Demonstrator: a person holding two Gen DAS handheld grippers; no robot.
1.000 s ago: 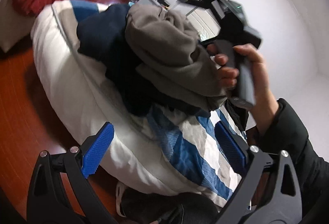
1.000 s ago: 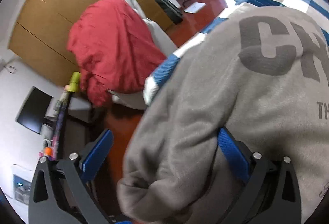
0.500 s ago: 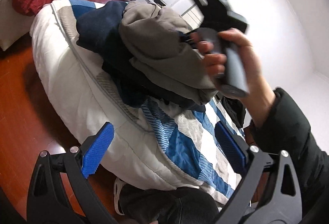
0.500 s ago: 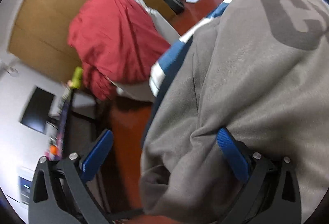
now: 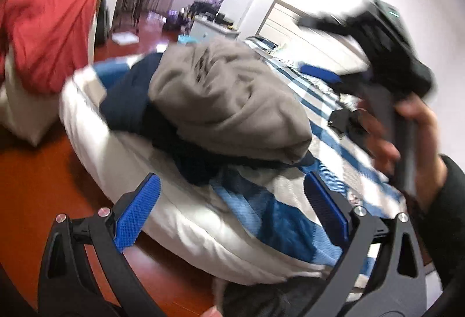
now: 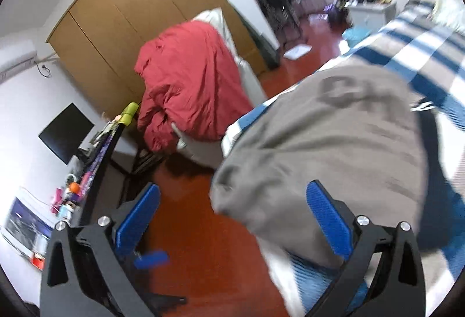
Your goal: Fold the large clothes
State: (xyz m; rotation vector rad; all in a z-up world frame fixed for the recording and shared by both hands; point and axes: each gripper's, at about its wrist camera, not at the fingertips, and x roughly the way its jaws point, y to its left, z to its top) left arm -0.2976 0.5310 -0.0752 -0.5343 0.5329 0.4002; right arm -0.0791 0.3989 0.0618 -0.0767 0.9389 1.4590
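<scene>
A folded grey sweatshirt (image 5: 229, 102) with dark lettering (image 6: 334, 142) lies on top of folded navy clothes (image 5: 128, 102) at the corner of the bed. My left gripper (image 5: 232, 206) is open and empty, held low in front of the bed's edge. My right gripper (image 6: 238, 209) is open too, above and beside the grey sweatshirt without touching it. In the left wrist view the right gripper (image 5: 377, 55) shows as a blurred black shape in a person's hand (image 5: 412, 128) to the right of the pile.
The bed has a blue, white and grey striped quilt (image 5: 270, 200). A red cover (image 6: 186, 84) lies over white bedding on the left. Wooden wardrobe doors (image 6: 116, 26) and a cluttered desk (image 6: 87, 166) stand beyond. The floor (image 6: 197, 244) is red-brown wood.
The right gripper has drawn back and up from the grey sweatshirt, which no longer lies between its fingers. The left gripper has tilted up, showing more of the room.
</scene>
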